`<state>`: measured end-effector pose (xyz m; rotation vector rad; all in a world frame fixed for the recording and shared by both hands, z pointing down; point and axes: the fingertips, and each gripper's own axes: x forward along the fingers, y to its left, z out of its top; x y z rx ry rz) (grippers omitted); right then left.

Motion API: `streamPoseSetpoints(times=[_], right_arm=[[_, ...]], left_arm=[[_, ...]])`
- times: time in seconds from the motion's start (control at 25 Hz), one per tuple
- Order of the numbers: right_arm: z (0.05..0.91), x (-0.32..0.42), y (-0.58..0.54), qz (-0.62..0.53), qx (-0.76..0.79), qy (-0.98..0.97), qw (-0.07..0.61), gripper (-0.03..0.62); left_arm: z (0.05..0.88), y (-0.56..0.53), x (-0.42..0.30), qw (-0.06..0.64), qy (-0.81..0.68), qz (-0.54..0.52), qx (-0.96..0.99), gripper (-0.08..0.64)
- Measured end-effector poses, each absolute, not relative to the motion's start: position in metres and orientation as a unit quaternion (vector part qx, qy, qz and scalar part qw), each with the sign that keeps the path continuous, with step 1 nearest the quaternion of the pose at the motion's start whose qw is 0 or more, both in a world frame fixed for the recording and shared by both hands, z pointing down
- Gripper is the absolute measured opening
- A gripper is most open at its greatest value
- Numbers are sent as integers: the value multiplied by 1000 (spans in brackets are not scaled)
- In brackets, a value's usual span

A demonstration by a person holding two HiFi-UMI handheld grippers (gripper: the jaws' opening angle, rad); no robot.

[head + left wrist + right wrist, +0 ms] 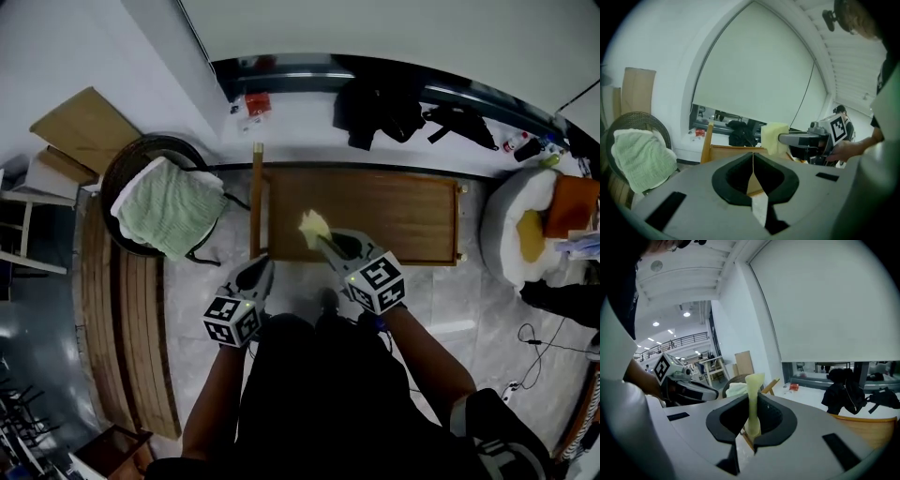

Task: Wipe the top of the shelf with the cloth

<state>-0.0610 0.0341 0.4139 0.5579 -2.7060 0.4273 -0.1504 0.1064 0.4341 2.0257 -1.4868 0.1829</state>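
Observation:
A pale yellow cloth is pinched in my right gripper, held just above the near part of the wooden shelf top. In the right gripper view the cloth stands up between the shut jaws. My left gripper hangs at the shelf's near left corner, jaws shut with nothing between them. From the left gripper view the cloth and the right gripper show over the shelf.
A round wicker chair with a green towel stands left of the shelf. Dark bags lie behind it by the wall. A white beanbag sits at the right. Wooden planks lie on the floor at left.

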Motion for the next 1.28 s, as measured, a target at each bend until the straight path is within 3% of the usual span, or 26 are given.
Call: streamPoseSetpoints(times=[0.68,1.28], right_arm=[[529,-153,-90,274,245,-893,259,46],[644,-203,-115,332,256,-840,346,45]], left_arm=[[505,-39,-217,396,-551,102,727,15],[529,-82,-242,427,-527,120,725,15]])
